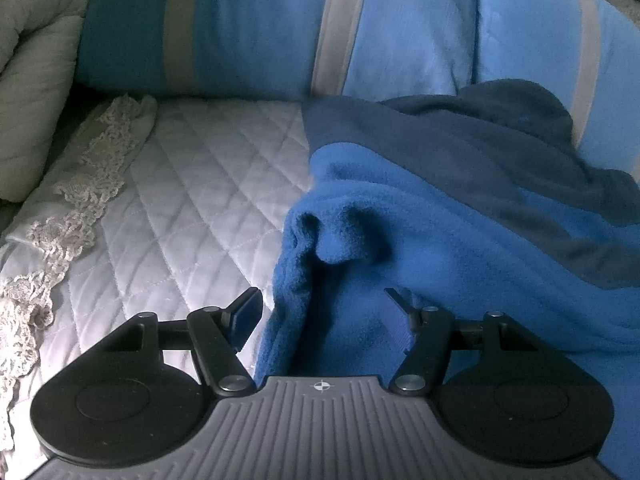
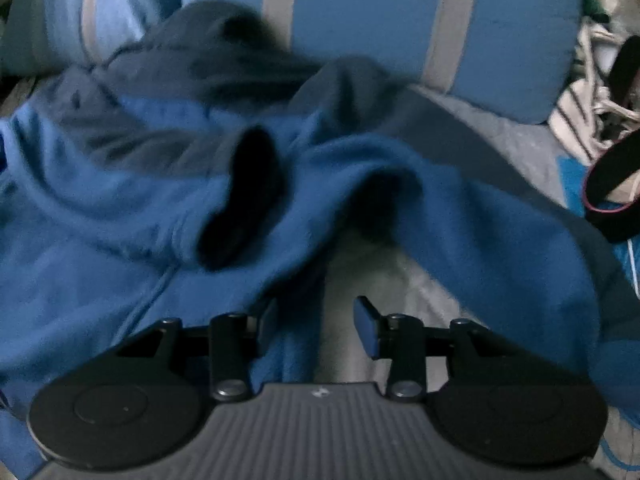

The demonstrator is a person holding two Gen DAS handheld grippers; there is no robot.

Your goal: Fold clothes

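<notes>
Quilted white bedding (image 1: 192, 184) carries the work, with lace trim (image 1: 76, 196) at its left edge and striped blue pillows (image 1: 256, 28) behind. Right of the bare quilt lies the blue fleece garment (image 1: 460, 216), rumpled, not folded flat. Its near edge sits between the spread jaws of the left gripper (image 1: 322, 308), likely poised to pinch it. Further right, the right gripper (image 2: 316, 320) hangs with jaws apart, empty, over a gap between fleece folds.

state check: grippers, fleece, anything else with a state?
left gripper: open, fleece edge between its fingers, not clamped.
right gripper: open, holding nothing, beside the fleece.
blue fleece garment: unfolded, crumpled on the bed.
sleeve cuff: gaping open, lying on the fleece.
striped blue pillow: propped upright behind the fleece.
quilted bed cover: flat, with a lace cloth lying along its left edge.
</notes>
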